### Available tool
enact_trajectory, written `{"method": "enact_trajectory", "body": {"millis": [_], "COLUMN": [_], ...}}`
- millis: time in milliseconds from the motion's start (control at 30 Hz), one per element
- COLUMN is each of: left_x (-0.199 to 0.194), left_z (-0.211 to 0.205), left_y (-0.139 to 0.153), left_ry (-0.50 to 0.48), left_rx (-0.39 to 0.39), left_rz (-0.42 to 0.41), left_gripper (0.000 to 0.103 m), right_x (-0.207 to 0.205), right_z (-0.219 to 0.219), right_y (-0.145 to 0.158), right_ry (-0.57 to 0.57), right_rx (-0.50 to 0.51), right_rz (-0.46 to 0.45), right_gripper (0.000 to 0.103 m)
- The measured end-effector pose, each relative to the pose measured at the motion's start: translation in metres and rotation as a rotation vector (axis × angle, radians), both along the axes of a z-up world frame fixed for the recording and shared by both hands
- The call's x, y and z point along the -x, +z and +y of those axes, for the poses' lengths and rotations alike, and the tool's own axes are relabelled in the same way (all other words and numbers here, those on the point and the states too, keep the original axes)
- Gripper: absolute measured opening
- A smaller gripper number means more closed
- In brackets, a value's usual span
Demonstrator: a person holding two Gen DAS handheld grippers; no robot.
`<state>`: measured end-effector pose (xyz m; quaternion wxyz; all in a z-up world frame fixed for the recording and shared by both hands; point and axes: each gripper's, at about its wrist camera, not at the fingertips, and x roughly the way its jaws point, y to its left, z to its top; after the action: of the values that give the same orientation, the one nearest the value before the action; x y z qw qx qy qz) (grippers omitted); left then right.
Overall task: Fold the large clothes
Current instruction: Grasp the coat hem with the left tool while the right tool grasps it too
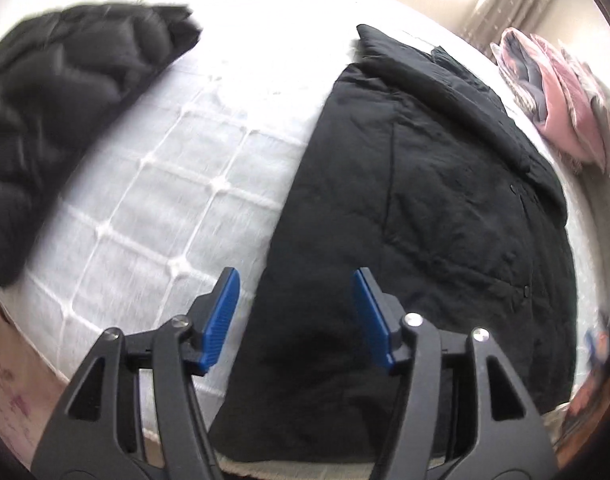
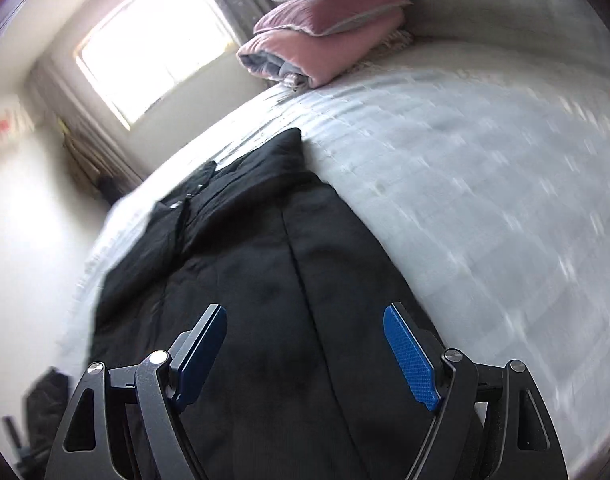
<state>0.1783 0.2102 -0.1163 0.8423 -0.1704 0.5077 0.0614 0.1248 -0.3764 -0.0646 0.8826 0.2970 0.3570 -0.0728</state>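
Observation:
A black padded coat [image 1: 425,208] lies flat on the white quilted bed [image 1: 177,200], collar toward the far side. In the left wrist view my left gripper [image 1: 297,280] hangs open above the coat's near left edge, nothing between its blue pads. A second black puffy garment [image 1: 65,112] lies heaped at the left of the bed. In the right wrist view the same coat [image 2: 241,272] runs away from me along the bed [image 2: 485,200]. My right gripper [image 2: 305,316] stands open over the coat's near part, holding nothing.
A folded pink and grey duvet [image 2: 325,32] sits at the head of the bed, also seen as the pink bundle [image 1: 561,92] at the right. A bright window [image 2: 153,44] with curtains is beyond. Dark items [image 2: 45,404] stand on the floor at the left.

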Motion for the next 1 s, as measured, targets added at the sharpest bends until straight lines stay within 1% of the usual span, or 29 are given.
{"method": "enact_trajectory", "body": {"millis": [33, 133, 167, 233, 300, 333, 400, 433, 500, 533, 600, 700, 733, 767, 867, 933, 1000], "left_x": [0.003, 0.013, 0.017, 0.027, 0.033, 0.036, 0.041, 0.042, 0.046, 0.049, 0.054, 0.059, 0.060, 0.060, 0.058, 0.054, 0.051], "left_z": [0.002, -0.002, -0.003, 0.001, 0.004, 0.005, 0.005, 0.006, 0.014, 0.019, 0.027, 0.041, 0.043, 0.045, 0.038, 0.032, 0.026], "left_y": [-0.003, -0.009, -0.011, -0.013, -0.016, -0.018, -0.021, -0.022, -0.018, -0.016, -0.015, -0.021, -0.023, -0.025, -0.031, -0.032, -0.030], "left_ry": [-0.005, -0.045, -0.054, -0.057, -0.051, -0.049, -0.051, -0.055, -0.020, 0.000, 0.008, 0.010, 0.007, -0.002, -0.068, -0.108, -0.123], "left_rx": [0.011, 0.021, 0.041, 0.078, 0.097, 0.107, 0.122, 0.130, 0.137, 0.117, 0.087, 0.105, 0.116, 0.131, 0.185, 0.188, 0.168], "left_rz": [0.001, -0.002, -0.003, -0.007, -0.009, -0.010, -0.011, -0.009, -0.027, -0.042, -0.045, -0.023, -0.018, -0.014, 0.014, 0.033, 0.031], "left_gripper": [0.060, 0.060, 0.060, 0.060, 0.060, 0.060, 0.060, 0.060, 0.060, 0.060, 0.060, 0.060, 0.060, 0.060, 0.060, 0.060, 0.060], "right_x": [0.021, 0.071, 0.088, 0.113, 0.127, 0.131, 0.132, 0.135, 0.138, 0.140, 0.144, 0.147, 0.148, 0.147, 0.143, 0.135, 0.131], "right_z": [-0.004, -0.012, -0.020, -0.035, -0.047, -0.051, -0.052, -0.051, -0.048, -0.049, -0.051, -0.051, -0.052, -0.052, -0.048, -0.044, -0.041], "right_y": [-0.005, -0.017, -0.020, -0.025, -0.030, -0.035, -0.042, -0.042, -0.040, -0.041, -0.043, -0.048, -0.050, -0.052, -0.057, -0.058, -0.057], "right_ry": [-0.011, -0.043, -0.055, -0.086, -0.126, -0.126, -0.090, -0.077, -0.061, -0.058, -0.057, -0.041, -0.042, -0.048, -0.049, -0.050, -0.050], "right_rx": [-0.034, -0.040, -0.091, -0.153, -0.161, -0.170, -0.208, -0.209, -0.201, -0.214, -0.246, -0.251, -0.267, -0.285, -0.309, -0.300, -0.286], "right_rz": [-0.002, 0.043, 0.028, 0.002, 0.046, 0.064, 0.084, 0.082, 0.064, 0.054, 0.035, 0.027, 0.019, 0.012, -0.006, -0.002, -0.002], "right_gripper": [0.082, 0.082, 0.082, 0.082, 0.082, 0.082, 0.082, 0.082, 0.081, 0.080, 0.077, 0.068, 0.067, 0.064, 0.062, 0.062, 0.062]}}
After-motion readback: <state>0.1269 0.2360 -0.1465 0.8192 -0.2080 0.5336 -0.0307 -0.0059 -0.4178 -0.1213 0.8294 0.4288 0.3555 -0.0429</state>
